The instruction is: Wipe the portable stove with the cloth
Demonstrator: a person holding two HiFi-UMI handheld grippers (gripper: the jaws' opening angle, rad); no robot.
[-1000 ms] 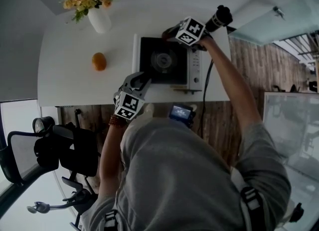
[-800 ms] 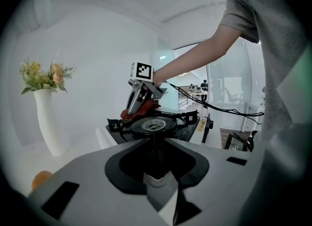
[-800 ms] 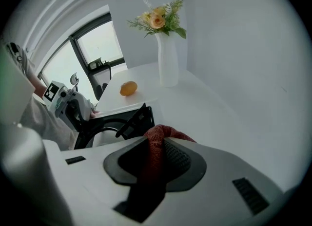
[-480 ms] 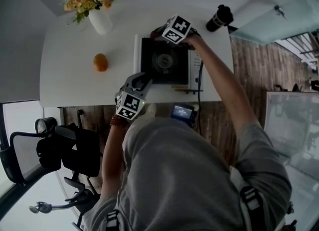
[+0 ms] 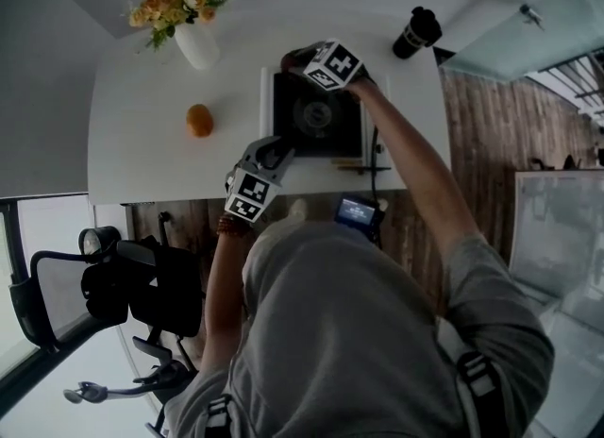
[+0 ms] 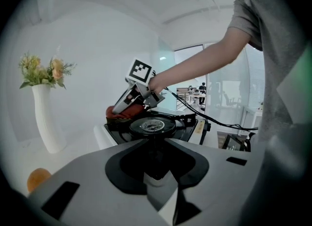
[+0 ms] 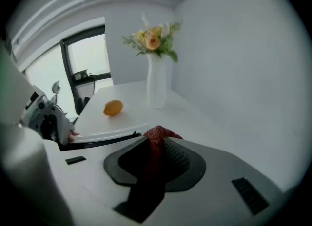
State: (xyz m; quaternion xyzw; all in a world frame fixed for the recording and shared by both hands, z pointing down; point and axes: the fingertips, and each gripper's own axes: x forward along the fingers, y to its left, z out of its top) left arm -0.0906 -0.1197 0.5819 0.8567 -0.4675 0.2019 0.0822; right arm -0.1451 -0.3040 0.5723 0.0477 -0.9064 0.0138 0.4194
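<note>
Cloth (image 7: 155,140) in my right gripper (image 7: 157,147): dark red fabric, matt, nubbly weave. Pads (image 7: 176,158) there are black and ribbed, rubbery-looking. Shell is smooth matt grey plastic, same on my left gripper (image 6: 157,157). Portable stove (image 6: 184,129): glossy black top, shiny burner ring (image 6: 152,124), smooth white casing. Table (image 5: 142,143) smooth white, low sheen. Vase (image 7: 157,86) smooth white, ceramic-looking. Orange fruit (image 7: 113,107) matt. Floor (image 5: 477,115) wood planks.

Your right claw (image 5: 300,58), arm stretched out, pinches the cloth (image 7: 155,140); your left claw (image 5: 272,153) clamps the stove (image 5: 316,139) near you.
</note>
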